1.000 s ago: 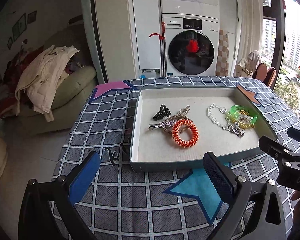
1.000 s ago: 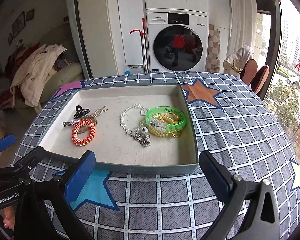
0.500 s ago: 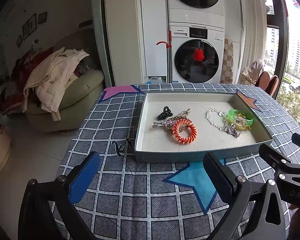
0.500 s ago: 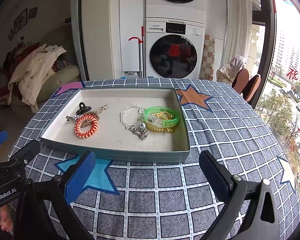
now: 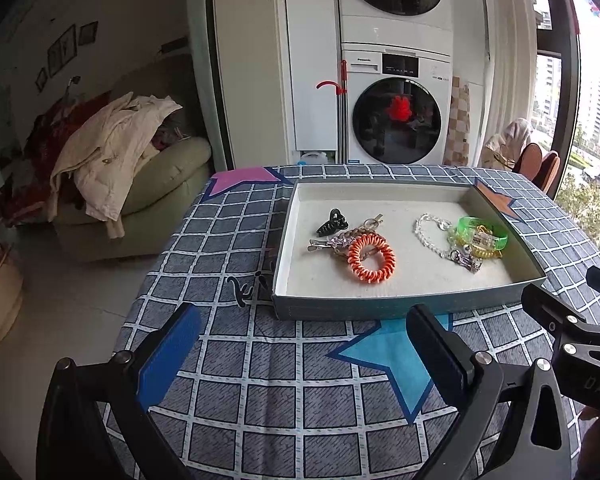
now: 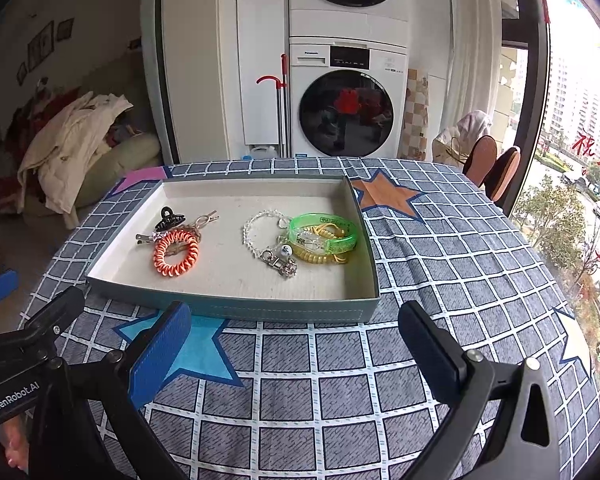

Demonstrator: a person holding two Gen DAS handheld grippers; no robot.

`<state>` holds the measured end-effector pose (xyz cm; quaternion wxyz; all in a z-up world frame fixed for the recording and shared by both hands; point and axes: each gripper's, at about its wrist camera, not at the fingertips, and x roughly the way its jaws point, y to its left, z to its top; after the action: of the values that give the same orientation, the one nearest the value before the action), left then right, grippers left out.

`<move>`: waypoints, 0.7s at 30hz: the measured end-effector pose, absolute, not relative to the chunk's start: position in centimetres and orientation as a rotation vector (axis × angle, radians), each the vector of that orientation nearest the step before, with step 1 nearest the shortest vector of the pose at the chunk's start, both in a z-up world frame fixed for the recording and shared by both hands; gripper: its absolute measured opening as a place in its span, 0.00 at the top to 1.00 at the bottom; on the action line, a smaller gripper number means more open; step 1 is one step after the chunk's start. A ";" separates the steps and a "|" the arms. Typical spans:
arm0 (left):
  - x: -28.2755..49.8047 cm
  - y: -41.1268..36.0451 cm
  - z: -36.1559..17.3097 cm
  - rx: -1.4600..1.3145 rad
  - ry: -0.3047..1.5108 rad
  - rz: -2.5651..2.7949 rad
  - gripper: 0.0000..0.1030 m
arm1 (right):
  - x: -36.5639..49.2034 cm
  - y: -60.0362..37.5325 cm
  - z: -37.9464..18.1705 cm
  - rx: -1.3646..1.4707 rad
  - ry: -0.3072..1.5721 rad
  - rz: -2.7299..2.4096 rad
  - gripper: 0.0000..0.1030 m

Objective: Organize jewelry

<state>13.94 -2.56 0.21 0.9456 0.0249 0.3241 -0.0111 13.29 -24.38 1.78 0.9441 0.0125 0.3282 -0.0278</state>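
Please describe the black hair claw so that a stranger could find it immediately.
Look in the shallow grey-green tray on the checked tablecloth. The black hair claw lies in the far left group, behind the orange spiral hair tie. It is the only black item there.

**Table surface**

Table [image 5: 228,368] has a grey grid-pattern cloth [image 6: 440,280] with coloured stars: blue, orange, pink. Only one item sits directly on it: a shallow grey-green tray [image 6: 236,307], set near the middle, its near wall partly over the blue star [image 5: 384,356]
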 end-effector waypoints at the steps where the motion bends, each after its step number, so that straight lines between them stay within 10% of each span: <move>1: 14.0 -2.5 0.2 0.050 0.661 -0.022 0.00 | 13.3 -24.4 1.8 0.027 0.668 -0.055 0.00; 21: 14.0 -2.4 0.3 0.047 0.663 -0.019 0.00 | 13.3 -24.1 1.7 0.023 0.666 -0.053 0.00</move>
<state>13.96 -2.42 0.27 0.9453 0.0230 0.3252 -0.0094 13.34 -24.06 1.72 0.9447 0.0113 0.3267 -0.0261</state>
